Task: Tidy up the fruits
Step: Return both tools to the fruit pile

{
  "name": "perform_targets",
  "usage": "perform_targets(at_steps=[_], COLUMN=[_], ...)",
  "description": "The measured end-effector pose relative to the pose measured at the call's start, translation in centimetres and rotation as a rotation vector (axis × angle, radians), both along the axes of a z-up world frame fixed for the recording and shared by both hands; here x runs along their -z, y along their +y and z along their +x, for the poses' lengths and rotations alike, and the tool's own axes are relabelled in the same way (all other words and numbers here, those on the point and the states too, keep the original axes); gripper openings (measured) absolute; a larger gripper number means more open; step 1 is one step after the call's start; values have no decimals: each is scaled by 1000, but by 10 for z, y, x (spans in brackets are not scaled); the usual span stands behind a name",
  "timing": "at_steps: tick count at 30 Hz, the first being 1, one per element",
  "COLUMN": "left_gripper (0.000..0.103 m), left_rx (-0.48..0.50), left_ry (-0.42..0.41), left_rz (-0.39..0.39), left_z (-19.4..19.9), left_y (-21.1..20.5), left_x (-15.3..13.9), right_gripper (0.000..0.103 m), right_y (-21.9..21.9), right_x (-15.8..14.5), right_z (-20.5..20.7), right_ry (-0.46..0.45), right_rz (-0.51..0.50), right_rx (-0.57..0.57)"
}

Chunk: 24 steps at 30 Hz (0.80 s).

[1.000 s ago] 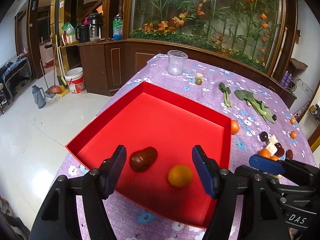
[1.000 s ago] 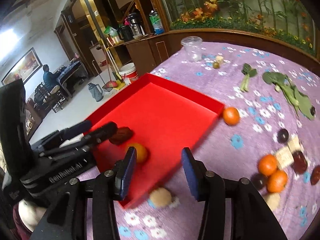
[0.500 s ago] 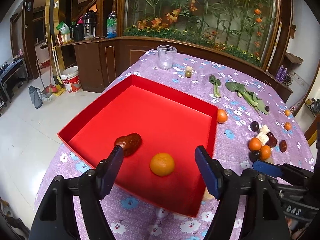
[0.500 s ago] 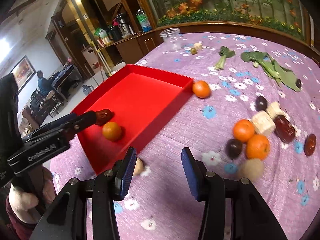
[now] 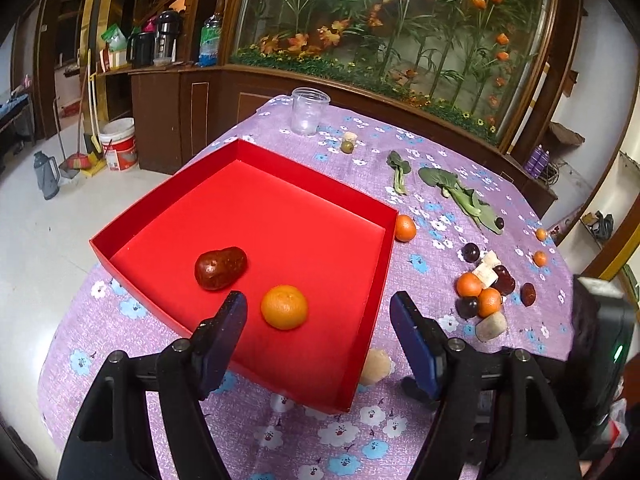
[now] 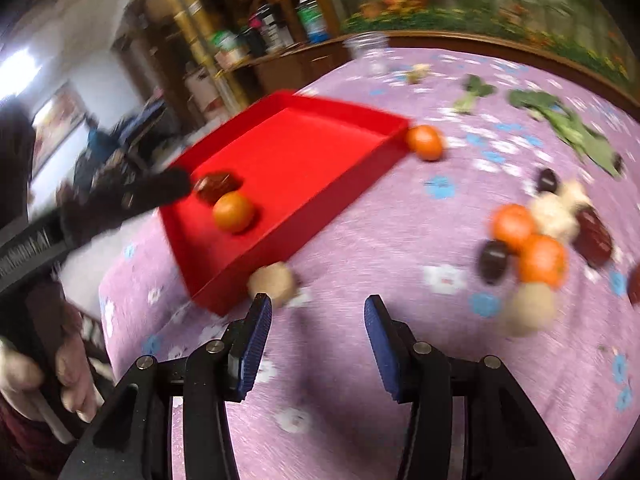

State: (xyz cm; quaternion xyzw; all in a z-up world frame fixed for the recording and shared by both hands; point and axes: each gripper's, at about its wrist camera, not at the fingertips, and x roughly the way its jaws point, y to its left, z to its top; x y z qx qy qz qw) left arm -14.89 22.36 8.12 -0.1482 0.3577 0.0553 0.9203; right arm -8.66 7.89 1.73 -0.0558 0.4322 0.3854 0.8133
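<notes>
A red tray (image 5: 384, 256) (image 6: 384, 144) on the purple flowered tablecloth holds a dark red fruit (image 5: 220, 267) (image 6: 216, 186) and an orange (image 5: 284, 306) (image 6: 234, 212). My left gripper (image 5: 320, 320) is open and empty above the tray's near edge. My right gripper (image 6: 316, 320) is open and empty over bare cloth, right of the tray. A beige fruit (image 5: 375, 366) (image 6: 273, 283) lies against the tray's near corner, just beyond the right gripper's left finger. Another orange (image 5: 405, 228) (image 6: 425, 142) lies by the tray's far corner. A cluster of oranges, dark plums and pale pieces (image 5: 482, 292) (image 6: 536, 240) lies to the right.
A clear plastic cup (image 5: 309, 111) stands at the table's far end. Green leaves (image 5: 460, 196) (image 6: 568, 128) and two small oranges (image 5: 540, 258) lie at the far right. The table drops to a tiled floor on the left. The right wrist view is motion-blurred.
The left gripper has drawn back from the tray, still open. The right gripper has swung right and back, away from the tray, bringing the fruit cluster into view.
</notes>
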Motion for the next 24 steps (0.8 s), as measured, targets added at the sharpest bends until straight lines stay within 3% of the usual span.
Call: perform_targets(at_steps=[8,9,10,13,18,24], left_gripper=[73,73,73,73,73,73], left_rx=[3,3,7,24,95,194], left_ry=[2,6,10,16,28,43], left_rz=[15,12,2,-14,13,37], left_z=[4,5,6,11,20,33], left_y=[-2,-2,-2,-6,-29,-63], left_x=[-1,0,1,3,3,11], right_gripper=[53,50,37,34,34,34], right_y=[35,35,33,23,-19,-130], right_x=[7,9,11,9,-6,-5], right_z=[-5,-3,-3,-3,-7,3], right_ry=[-96,-86,-76,-52,-94,-32], right_rz=[-78,-79,-80,-47,-73,-59], right_rx=[-101,-101,-99,-81,38,302])
